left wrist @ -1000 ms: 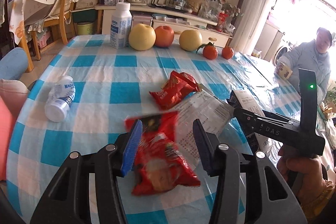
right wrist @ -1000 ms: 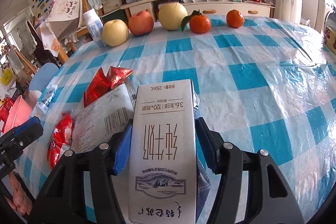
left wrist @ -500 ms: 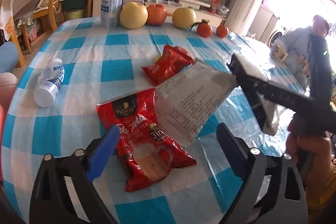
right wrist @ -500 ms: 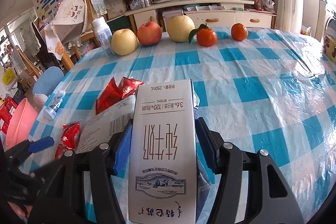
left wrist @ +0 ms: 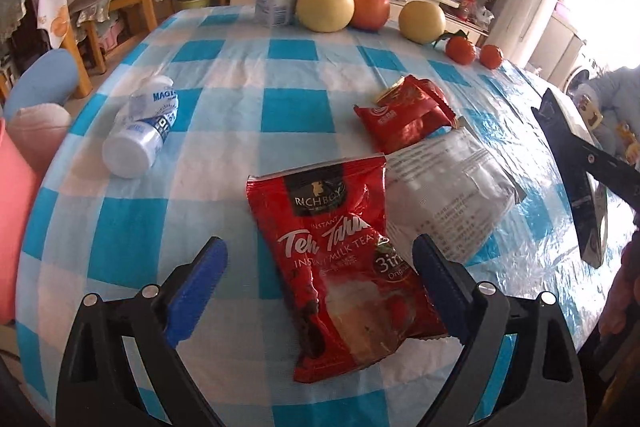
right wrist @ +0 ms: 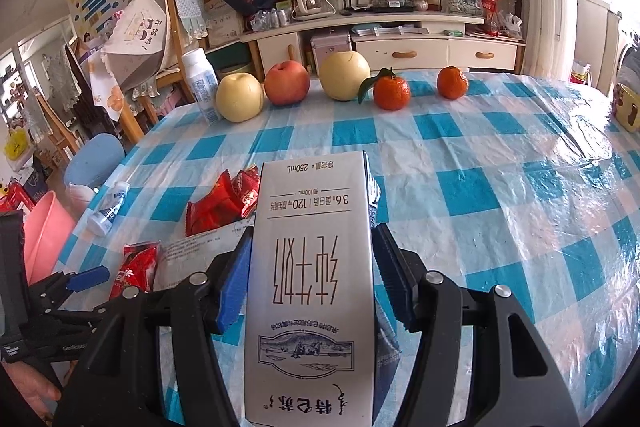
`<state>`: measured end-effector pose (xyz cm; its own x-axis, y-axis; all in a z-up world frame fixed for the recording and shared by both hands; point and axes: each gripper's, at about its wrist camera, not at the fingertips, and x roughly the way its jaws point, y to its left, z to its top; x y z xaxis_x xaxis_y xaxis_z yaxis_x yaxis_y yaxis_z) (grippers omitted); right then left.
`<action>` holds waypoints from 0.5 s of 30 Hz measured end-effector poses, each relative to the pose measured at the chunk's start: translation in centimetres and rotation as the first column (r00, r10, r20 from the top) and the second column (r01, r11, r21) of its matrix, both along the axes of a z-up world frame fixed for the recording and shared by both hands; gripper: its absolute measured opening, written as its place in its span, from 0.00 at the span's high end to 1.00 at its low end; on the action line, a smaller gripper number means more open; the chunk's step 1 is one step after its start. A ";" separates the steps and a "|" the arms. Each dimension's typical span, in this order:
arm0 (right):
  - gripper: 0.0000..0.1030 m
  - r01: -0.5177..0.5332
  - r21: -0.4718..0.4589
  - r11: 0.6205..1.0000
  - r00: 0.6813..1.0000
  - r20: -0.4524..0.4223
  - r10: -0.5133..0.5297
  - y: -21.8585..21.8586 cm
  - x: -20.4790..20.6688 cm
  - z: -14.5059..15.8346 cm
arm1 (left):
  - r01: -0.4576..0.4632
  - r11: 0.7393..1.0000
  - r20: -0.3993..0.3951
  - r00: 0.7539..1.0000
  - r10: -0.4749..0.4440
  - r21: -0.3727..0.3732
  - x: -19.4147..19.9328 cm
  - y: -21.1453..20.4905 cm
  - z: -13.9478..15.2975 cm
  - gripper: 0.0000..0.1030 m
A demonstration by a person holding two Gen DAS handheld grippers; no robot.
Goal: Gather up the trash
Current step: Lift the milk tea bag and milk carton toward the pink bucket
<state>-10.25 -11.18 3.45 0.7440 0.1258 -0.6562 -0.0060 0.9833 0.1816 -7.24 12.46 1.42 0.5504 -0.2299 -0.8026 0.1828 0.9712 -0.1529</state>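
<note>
Your left wrist camera sits close above the table (left wrist: pixel 224 107), tilted steeply down along its two blue fingers (left wrist: pixel 198 285), facing the far edge where the fruit row (left wrist: pixel 370 11) lines up. Your right wrist camera looks less steeply, across the same checked cloth toward the TV cabinet (right wrist: pixel 400 39), with a milk carton (right wrist: pixel 316 267) filling its near centre. Both views share the red wrappers (right wrist: pixel 224 203), the lying bottle (left wrist: pixel 142 133) and the fruit; each catches the other gripper at its edge.

A round table under a blue-and-white checked plastic cloth (left wrist: pixel 292 107) carries a red milk-tea sachet (left wrist: pixel 340 259), crumpled red wrapper (left wrist: pixel 404 115), white printed pouch (left wrist: pixel 448 195), toppled white bottle (left wrist: pixel 140 135) and a row of fruit (right wrist: pixel 344 83).
</note>
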 end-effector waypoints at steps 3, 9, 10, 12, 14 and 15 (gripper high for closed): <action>0.42 -0.024 0.000 1.000 1.000 0.004 0.024 0.5 -0.1 0.1 | -0.012 1.000 -0.003 1.000 0.012 -0.007 0.1 0.0 -0.3 0.17; 0.42 -0.071 0.037 0.997 0.997 0.009 0.071 1.6 -0.2 0.4 | -0.030 0.997 -0.002 1.000 0.030 -0.068 0.2 0.6 0.1 0.46; 0.42 -0.078 0.048 0.996 0.997 0.005 0.078 1.9 -0.2 0.4 | -0.031 0.996 -0.005 1.000 0.031 -0.079 0.1 0.7 0.2 0.48; 0.42 -0.099 0.079 0.992 0.995 -0.005 0.099 2.5 -0.1 0.3 | -0.038 0.995 -0.010 0.999 0.037 -0.096 0.2 1.1 0.3 0.48; 0.42 -0.118 0.097 0.988 0.993 -0.013 0.119 3.3 -0.1 0.2 | -0.048 0.994 -0.004 0.999 0.048 -0.103 0.1 1.7 0.6 0.50; 0.42 -0.128 0.111 0.986 0.991 -0.019 0.130 3.8 -0.1 0.2 | -0.050 0.993 0.000 0.999 0.050 -0.111 0.0 1.9 0.7 0.50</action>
<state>-10.33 -7.38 3.64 0.6999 0.2915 -0.6521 -0.1255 0.9489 0.2895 -7.20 14.35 2.15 0.5654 -0.2898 -0.7722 0.1348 0.9561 -0.2601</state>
